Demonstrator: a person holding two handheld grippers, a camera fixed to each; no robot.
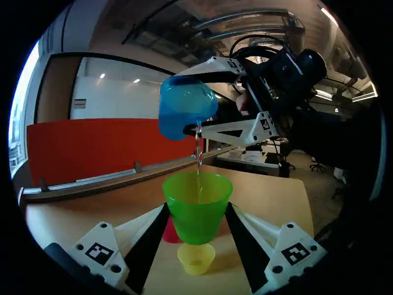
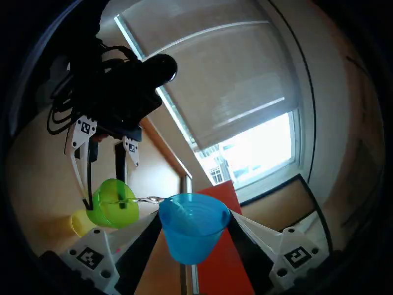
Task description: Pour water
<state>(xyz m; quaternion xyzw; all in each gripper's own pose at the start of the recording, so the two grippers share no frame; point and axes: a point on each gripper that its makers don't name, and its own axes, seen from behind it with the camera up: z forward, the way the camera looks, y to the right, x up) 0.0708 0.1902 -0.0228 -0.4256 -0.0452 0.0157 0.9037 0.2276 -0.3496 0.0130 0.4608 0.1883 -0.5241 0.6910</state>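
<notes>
Two tongs are at work, one in each of my hands. My left tongs (image 1: 197,209) are closed part-way, with both fingers pressing the sides of the green cup (image 1: 197,223). They hold it upright over the table (image 1: 275,191); I cannot tell whether its base touches the wood. My right tongs (image 2: 194,216) are also part-closed, both fingers gripping the blue cup (image 2: 192,238). In the left gripper view that cup is tipped over, higher than the green one and just behind it.

Going by size, I count one pale wooden table, with one red partition (image 1: 98,147) standing along its far edge. The right gripper view gives me one bright window (image 2: 255,155) under one lowered blind (image 2: 231,83).

I count four cups. The green and blue ones are the biggest. A red cup (image 1: 170,233) stands half hidden behind my left finger. A small yellow cup (image 1: 196,258) stands on the table just beyond the green one.

One thin stream of water (image 1: 198,150) falls from the blue rim into the green cup. The left gripper view shows blue-tinted water low in the tilted cup, and the right gripper view looks into that cup's mouth.
</notes>
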